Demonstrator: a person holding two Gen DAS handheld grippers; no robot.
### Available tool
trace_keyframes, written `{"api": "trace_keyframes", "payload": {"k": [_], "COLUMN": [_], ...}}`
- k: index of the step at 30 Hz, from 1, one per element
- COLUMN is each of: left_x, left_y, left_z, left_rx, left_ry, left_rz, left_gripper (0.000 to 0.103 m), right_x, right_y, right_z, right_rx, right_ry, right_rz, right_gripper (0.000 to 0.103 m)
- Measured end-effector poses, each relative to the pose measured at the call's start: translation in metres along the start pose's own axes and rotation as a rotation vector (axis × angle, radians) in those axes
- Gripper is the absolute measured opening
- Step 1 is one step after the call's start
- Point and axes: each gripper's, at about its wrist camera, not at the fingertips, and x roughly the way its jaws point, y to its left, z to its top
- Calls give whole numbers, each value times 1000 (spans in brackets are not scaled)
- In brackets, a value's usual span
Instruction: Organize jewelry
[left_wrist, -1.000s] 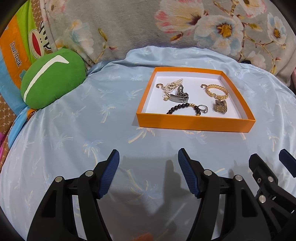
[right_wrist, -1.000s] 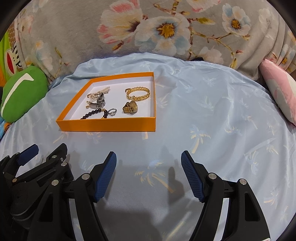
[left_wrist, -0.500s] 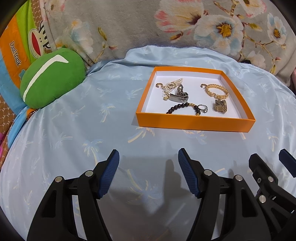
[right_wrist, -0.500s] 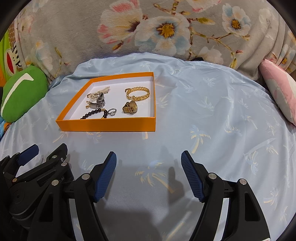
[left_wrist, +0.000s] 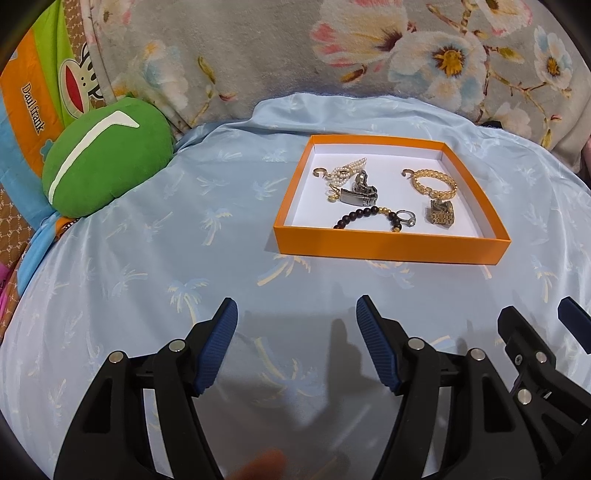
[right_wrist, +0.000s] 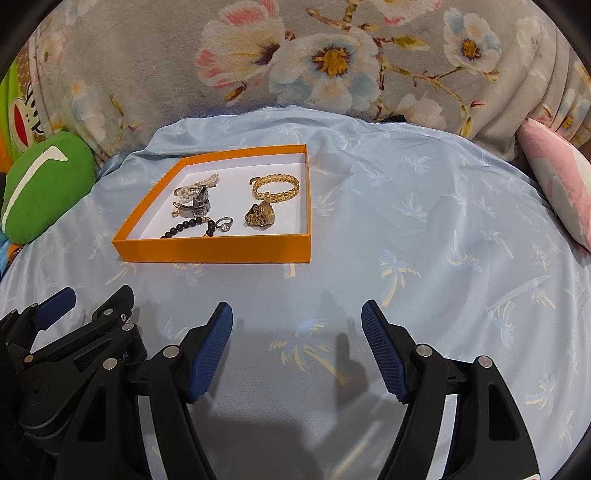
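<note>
The left gripper (left_wrist: 296, 334) and right gripper (right_wrist: 296, 338) hover side by side over the blue cloth (right_wrist: 424, 236), jaws spread and empty. Ahead, well apart from both, the orange tray (left_wrist: 388, 249) holds the gold bracelet (right_wrist: 277, 186), beaded bracelet (left_wrist: 364, 216) and ring (left_wrist: 406, 218).

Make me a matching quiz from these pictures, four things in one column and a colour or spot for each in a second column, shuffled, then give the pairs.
Things:
1. gold chain bracelet
2. black bead bracelet
3. green cushion
4. orange box

Places or colours:
A. off the light blue cloth's left edge
B. white inside
C. box's far right part
D. near the box's front wall, beside a ring

Pairs: 1-C, 2-D, 3-A, 4-B
</note>
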Motion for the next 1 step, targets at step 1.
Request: {"api": "trace_keyframes", "payload": {"k": [1], "left_x": [0], "left_y": [0], "left_z": [0], "left_rx": [0], "left_ry": [-1], "left_rz": [1], "left_gripper": [64], "right_x": [0], "right_y": [0], "right_z": [0], "right_rx": [-1], "right_ry": [0], "right_rz": [0], "right_gripper": [71]}}
